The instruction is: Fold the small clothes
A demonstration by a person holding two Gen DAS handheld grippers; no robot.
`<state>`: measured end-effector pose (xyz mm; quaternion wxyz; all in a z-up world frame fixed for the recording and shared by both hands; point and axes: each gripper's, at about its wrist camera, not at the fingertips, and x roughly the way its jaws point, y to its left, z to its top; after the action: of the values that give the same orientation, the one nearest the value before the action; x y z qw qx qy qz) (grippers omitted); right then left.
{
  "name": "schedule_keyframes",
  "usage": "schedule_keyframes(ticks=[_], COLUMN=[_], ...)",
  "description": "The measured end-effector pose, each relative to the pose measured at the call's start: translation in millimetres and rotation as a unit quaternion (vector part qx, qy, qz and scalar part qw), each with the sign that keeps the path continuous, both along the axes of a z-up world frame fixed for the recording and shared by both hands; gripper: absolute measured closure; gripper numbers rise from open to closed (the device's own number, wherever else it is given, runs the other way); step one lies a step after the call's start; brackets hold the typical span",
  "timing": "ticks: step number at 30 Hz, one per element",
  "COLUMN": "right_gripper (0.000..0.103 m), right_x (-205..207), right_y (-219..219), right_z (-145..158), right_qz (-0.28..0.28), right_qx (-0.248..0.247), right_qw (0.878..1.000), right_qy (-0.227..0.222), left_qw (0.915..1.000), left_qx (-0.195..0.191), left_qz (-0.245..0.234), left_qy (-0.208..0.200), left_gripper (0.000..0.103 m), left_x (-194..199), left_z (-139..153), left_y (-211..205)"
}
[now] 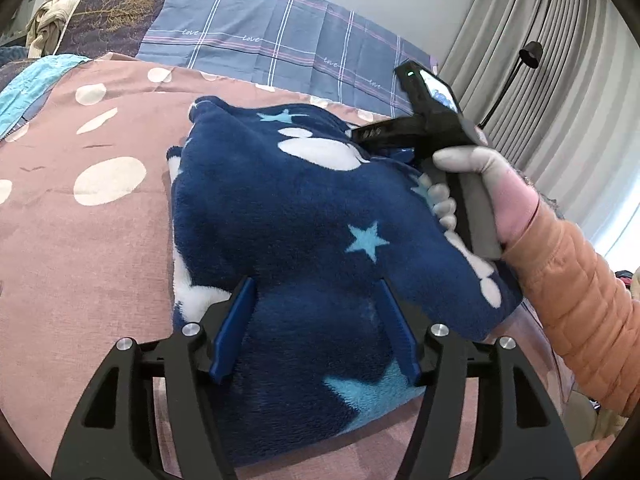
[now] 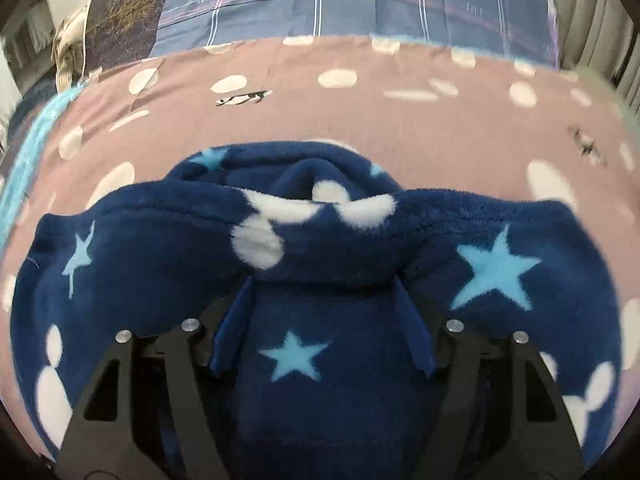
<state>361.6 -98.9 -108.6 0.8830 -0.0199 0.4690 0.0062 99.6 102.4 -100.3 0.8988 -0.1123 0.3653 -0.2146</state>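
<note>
A navy fleece garment (image 1: 288,208) with light-blue stars and white patches lies bunched and folded on the pink dotted bedsheet (image 1: 80,240). My left gripper (image 1: 316,286) stands open over its near edge, the blue fingers (image 1: 236,320) spread wide with fleece lying between them. In the right wrist view the same garment (image 2: 160,256) fills the foreground, with a rolled fold across its middle. My right gripper (image 2: 323,282) is open too, its fingers astride a star-printed layer without pinching it. A gloved hand (image 1: 480,184) holds the right tool at the garment's far right side.
A blue-grey plaid pillow (image 1: 280,36) and a dark cushion with a gold tree print (image 1: 116,12) lie at the head of the bed. Beige clothes (image 1: 48,20) are heaped at the far left. Grey curtains (image 1: 540,40) and a black lamp (image 1: 530,54) stand at the right.
</note>
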Motion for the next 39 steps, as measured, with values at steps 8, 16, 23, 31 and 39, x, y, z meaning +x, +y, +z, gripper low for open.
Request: schedule_keyframes(ticks=[8, 16, 23, 31, 39], right_gripper=[0.043, 0.033, 0.033, 0.028, 0.033], right_x=[-112, -298, -308, -274, -280], right_y=[-9, 113, 171, 183, 186], right_z=[70, 26, -25, -34, -31], right_qz=[0.095, 0.381, 0.392, 0.345, 0.336], right_qx=[0.032, -0.123, -0.251, -0.265, -0.261], right_qw=[0.989, 0.903, 0.868, 0.883, 0.884], right_qy=[-0.113, -0.155, -0.174, -0.177, -0.194], left_qw=[0.9986, 0.9862, 0.9867, 0.9872, 0.9880], left_qx=[-0.037, -0.047, -0.054, -0.072, -0.076], left_qz=[0.030, 0.159, 0.153, 0.140, 0.131], left_qy=[-0.022, 0.005, 0.005, 0.026, 0.031], left_gripper=[0.037, 0.033, 0.033, 0.032, 0.032], left_x=[-25, -60, -74, -66, -64], left_z=[15, 7, 4, -11, -13], left_y=[29, 108, 115, 120, 120])
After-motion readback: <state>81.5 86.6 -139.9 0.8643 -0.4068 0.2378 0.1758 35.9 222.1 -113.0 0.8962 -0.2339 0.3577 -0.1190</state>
